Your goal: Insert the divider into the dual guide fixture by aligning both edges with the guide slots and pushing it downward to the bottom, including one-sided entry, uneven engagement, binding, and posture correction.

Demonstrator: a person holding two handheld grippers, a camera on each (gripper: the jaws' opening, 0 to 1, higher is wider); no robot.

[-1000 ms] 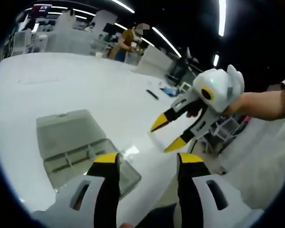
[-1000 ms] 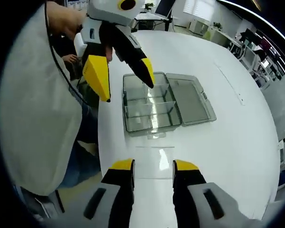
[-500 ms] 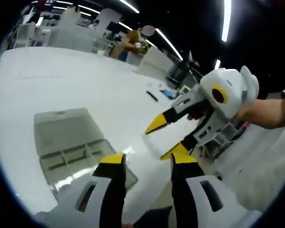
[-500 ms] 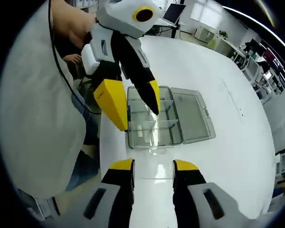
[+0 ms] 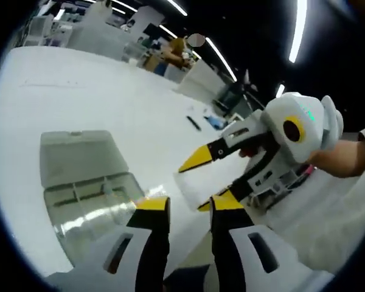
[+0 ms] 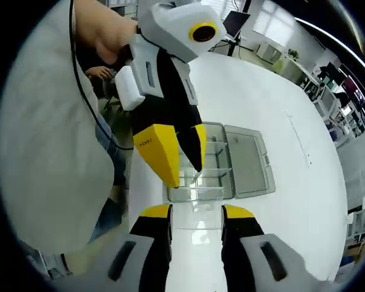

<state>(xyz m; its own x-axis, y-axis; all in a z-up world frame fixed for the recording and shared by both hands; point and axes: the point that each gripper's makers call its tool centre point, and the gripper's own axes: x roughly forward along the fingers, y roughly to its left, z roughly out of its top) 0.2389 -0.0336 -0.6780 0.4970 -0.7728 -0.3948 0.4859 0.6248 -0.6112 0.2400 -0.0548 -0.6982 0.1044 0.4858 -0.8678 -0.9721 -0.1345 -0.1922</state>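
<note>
On the white table (image 6: 292, 182) stands the clear compartment box (image 6: 201, 164), lid (image 6: 249, 161) folded open beside it. Just in front of the box lies the transparent divider (image 6: 198, 220), flat on the table. Left gripper (image 6: 182, 165) hangs over the box, jaws narrowly parted, holding nothing. Right gripper (image 5: 207, 182), seen from the left gripper view, has its jaws parted around the divider's near edge, not yet closed on it

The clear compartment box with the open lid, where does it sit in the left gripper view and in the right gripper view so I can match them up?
Left gripper view: the clear compartment box lies lower left on the white table, just left of this view's own claw.
Right gripper view: the box sits at centre, partly behind the left claw's yellow-tipped fingers.
Shared landmark: the box's flat open lid.
</note>
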